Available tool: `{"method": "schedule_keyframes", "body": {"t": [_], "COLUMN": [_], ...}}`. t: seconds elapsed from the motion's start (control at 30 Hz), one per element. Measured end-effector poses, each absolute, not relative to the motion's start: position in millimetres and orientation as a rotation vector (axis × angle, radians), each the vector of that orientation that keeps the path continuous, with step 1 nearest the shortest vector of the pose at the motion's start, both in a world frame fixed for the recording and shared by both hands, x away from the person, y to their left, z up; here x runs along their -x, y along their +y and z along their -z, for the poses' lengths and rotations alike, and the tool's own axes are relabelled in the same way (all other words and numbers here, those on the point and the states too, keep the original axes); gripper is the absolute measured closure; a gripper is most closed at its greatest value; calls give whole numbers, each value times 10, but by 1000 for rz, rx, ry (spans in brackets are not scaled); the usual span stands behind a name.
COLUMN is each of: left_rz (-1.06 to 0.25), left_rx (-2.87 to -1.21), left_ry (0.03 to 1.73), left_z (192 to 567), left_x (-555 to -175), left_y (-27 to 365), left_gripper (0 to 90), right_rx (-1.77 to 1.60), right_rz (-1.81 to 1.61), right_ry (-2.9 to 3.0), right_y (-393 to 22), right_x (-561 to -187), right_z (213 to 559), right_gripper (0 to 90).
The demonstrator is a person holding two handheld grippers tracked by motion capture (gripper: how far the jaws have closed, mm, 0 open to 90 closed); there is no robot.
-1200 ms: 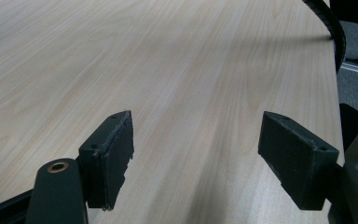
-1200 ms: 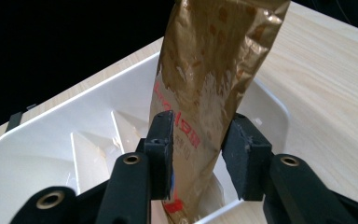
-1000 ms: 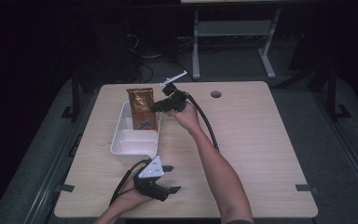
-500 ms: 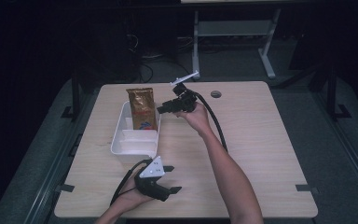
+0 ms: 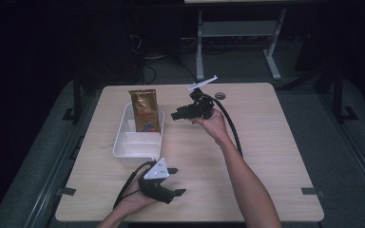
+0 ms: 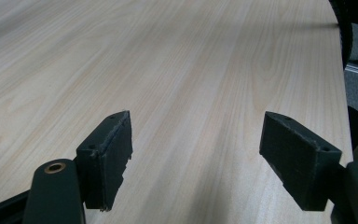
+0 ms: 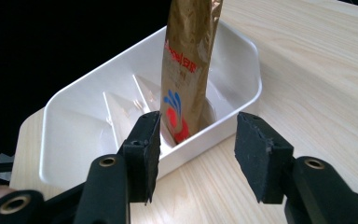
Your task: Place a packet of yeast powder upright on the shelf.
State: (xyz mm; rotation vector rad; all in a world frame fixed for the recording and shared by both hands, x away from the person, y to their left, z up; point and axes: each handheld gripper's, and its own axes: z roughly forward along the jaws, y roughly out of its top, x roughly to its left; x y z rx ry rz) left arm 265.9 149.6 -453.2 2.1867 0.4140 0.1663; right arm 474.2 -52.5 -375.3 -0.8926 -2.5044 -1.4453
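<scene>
On the wooden table (image 5: 266, 142), a white tray (image 5: 123, 145) sits at about nine o'clock from the centre. A gold packet (image 5: 145, 111) stands upright in the tray's far compartment, at the twelve o'clock end, its base inside the wall. At six o'clock from the tray, near the table's front edge, the left gripper (image 5: 175, 183) rests low over bare wood with its jaws wide apart and nothing between them. At three o'clock from the packet, the right gripper (image 5: 175, 115) hangs just beside it, apart from it. Its jaws have just been opening and hold nothing; they point at the packet and tray wall.
</scene>
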Motion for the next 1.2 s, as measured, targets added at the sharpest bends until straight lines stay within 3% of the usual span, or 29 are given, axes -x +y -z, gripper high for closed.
{"method": "schedule_keyframes", "body": {"t": [0.53, 1.2], "left_rz": [-158, -149], "left_rx": [-2191, -2186], "left_ry": [431, 460], "left_z": [4553, 4557], "left_x": [-2682, -2719], "left_y": [1482, 1494], "left_gripper": [244, 232], "right_rx": [868, 926], "right_rz": [1468, 1430], "right_ry": [-2491, -2475], "right_y": [-850, -1400], "right_x": [-4501, -4179], "right_z": [3656, 3826], "right_gripper": [455, 422]}}
